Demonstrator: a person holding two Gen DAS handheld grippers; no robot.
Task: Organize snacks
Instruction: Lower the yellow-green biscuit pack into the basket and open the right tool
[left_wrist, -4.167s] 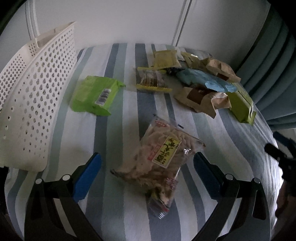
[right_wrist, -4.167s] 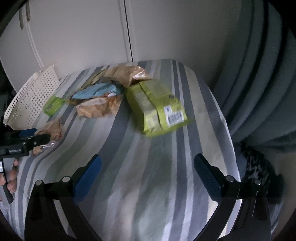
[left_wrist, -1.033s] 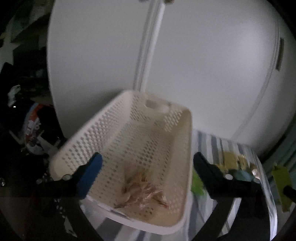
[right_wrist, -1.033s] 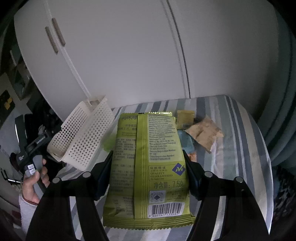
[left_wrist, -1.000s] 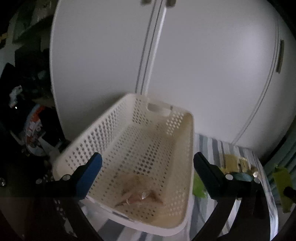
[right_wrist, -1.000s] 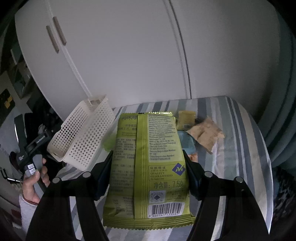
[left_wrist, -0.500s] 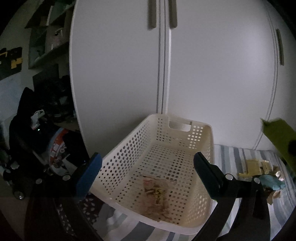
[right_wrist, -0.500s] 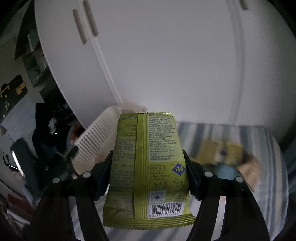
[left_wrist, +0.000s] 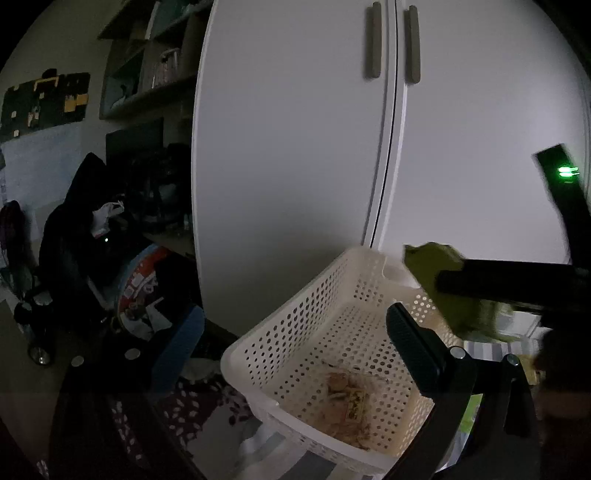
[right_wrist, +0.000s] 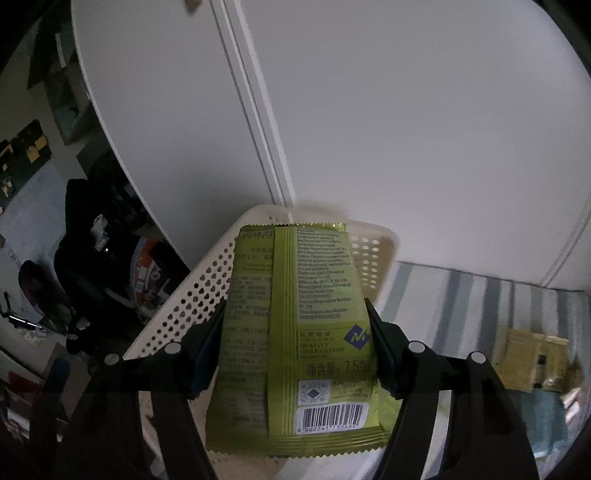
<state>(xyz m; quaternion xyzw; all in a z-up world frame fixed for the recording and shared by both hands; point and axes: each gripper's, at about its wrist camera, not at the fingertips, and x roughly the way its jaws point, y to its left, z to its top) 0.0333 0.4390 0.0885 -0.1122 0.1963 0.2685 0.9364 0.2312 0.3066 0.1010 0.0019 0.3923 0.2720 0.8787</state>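
fingers of the right gripper (right_wrist: 295, 350) pinch the green snack packet (right_wrist: 295, 332) by both edges, holding it above the white perforated basket (right_wrist: 192, 295), so the step in hand looks like carrying it in; next calls for lowering it past the rim and letting go. left gripper (left_wrist: 295, 350) hangs spread wide and empty at the basket's near corner. only the left wrist view shows the clear bag of snacks (left_wrist: 347, 402) lying on the basket floor; only the right wrist view shows more packets (right_wrist: 532, 354) on the striped cloth (right_wrist: 461, 295) beyond
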